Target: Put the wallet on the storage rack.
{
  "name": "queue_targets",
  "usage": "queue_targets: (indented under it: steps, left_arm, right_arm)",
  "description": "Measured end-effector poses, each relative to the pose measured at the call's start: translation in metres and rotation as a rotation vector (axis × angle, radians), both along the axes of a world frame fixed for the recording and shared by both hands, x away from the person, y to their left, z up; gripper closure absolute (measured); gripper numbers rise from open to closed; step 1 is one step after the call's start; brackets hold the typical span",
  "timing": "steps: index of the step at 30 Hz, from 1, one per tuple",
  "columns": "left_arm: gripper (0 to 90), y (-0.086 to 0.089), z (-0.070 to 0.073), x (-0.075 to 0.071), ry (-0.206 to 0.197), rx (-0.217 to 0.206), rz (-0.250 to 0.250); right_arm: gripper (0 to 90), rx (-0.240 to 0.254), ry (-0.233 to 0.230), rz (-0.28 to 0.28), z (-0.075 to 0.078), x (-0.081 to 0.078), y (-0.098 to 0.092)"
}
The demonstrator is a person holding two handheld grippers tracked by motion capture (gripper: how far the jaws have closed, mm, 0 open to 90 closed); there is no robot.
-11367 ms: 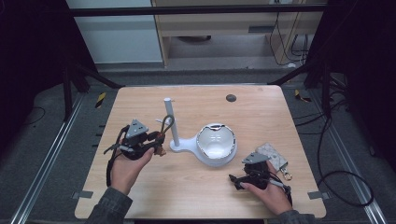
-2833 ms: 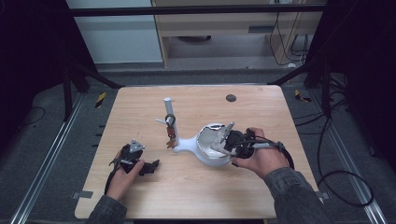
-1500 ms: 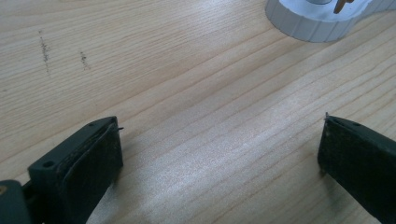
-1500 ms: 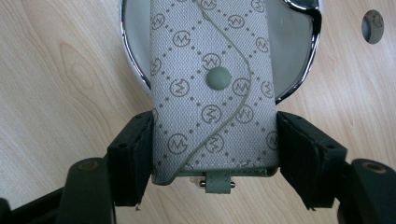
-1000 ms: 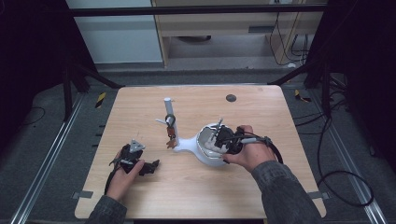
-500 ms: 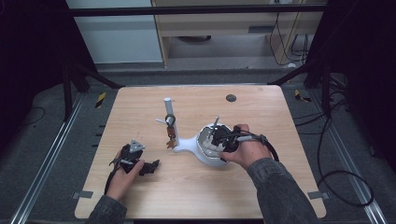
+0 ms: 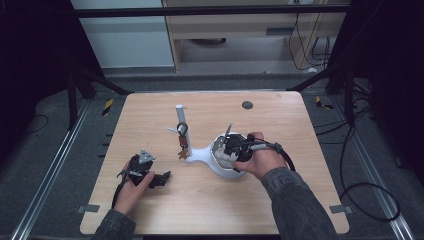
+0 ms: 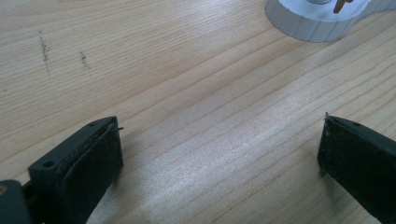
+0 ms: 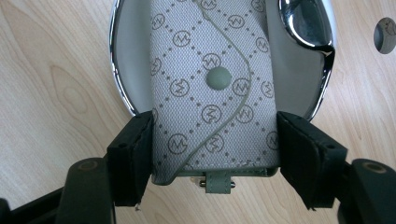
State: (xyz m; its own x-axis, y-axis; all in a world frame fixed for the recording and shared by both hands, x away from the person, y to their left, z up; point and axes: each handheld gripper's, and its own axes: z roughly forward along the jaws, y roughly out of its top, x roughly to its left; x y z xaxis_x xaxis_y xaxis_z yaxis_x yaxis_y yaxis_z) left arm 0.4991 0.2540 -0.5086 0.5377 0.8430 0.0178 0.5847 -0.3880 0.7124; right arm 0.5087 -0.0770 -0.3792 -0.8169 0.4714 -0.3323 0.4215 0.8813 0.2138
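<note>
A white stand has an upright post and a round bowl with a chrome rim. A bunch of keys hangs on the post. My right gripper is shut on a grey patterned pouch with a snap button. Its far end lies inside the bowl. My left gripper rests low on the table's front left, jaws wide open with only bare wood between them. The stand's ribbed base lies ahead of it.
A small dark round spot marks the wooden table behind the bowl. Black frame bars and cables surround the table. Bare wood stretches along the front and right.
The keys now hang on the post and the pouch has come from the front right to the bowl. Over the last second my right gripper edged left over the bowl. The left gripper stayed put.
</note>
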Motion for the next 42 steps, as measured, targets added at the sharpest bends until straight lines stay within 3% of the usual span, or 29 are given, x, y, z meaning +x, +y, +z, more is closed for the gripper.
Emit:
queue_targets:
  steps: [42]
  left_arm:
    - [0.0,0.000,0.000,0.000,0.000,0.000,0.000]
  right_arm:
    - [31.2,0.010,0.028,-0.001,-0.013,0.010,0.007]
